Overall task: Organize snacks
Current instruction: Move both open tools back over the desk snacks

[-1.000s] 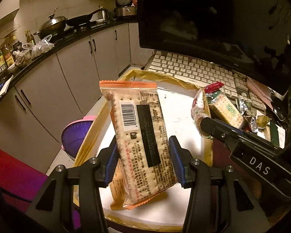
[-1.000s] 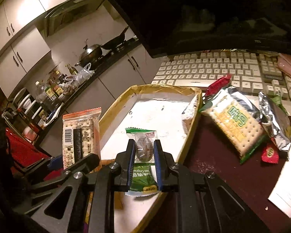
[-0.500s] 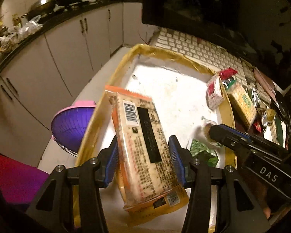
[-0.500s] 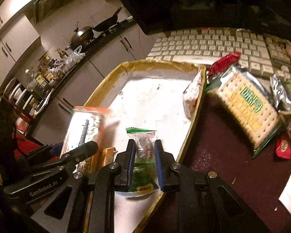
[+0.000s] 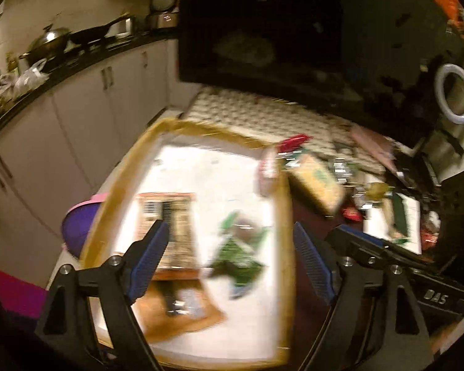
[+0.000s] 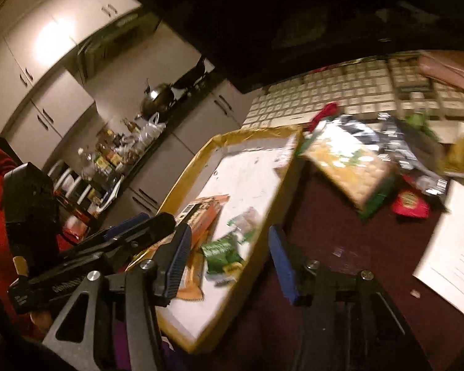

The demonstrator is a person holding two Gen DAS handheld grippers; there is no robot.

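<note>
Nearest the left wrist camera: left gripper (image 5: 230, 259), jaws spread wide after just opening, nothing between the blue pads; it hangs above the near half of the tray.

Nearest the right wrist camera: right gripper (image 6: 229, 258), jaws likewise just opened and standing wide, empty, straddling the tray's right rim.

Item 1. Tray (image 5: 286, 216), shallow, white floor, yellow-brown rim, set on the dark red tabletop (image 6: 340, 225) with its left edge out over the floor.

Item 2. Orange-edged cracker packet (image 5: 178, 213), barcode side up, lying flat in the tray's near left part, resting on another orange packet (image 5: 182, 312) beneath it. Blurred.

Item 3. Green snack packets (image 5: 236, 255), lying loose on the tray floor just right of the cracker packet, near the right rim. Two or more; blur prevents a count.

Item 4. Red-and-white packet (image 5: 267, 170), leaning against the inside of the tray's right rim, farther back.

Item 5. Green-trimmed cracker pack (image 6: 352, 170), on the tabletop outside the tray, just right of its far corner; silver foil wrappers (image 6: 396, 145) and a small red packet (image 6: 410, 204) lie around it.

Item 6. White paper sheet (image 6: 451, 247), at the table's right side.

Item 7. Keyboard (image 6: 340, 99), pale keys, beyond the tray and snacks.

Item 8. Monitor (image 5: 309, 37), dark screen, behind the keyboard.

Item 9. Purple basket (image 5: 79, 225), on the floor left of the tray.

Item 10. Kitchen counter (image 5: 77, 58) with a wok (image 5: 51, 41), farthest left.
</note>
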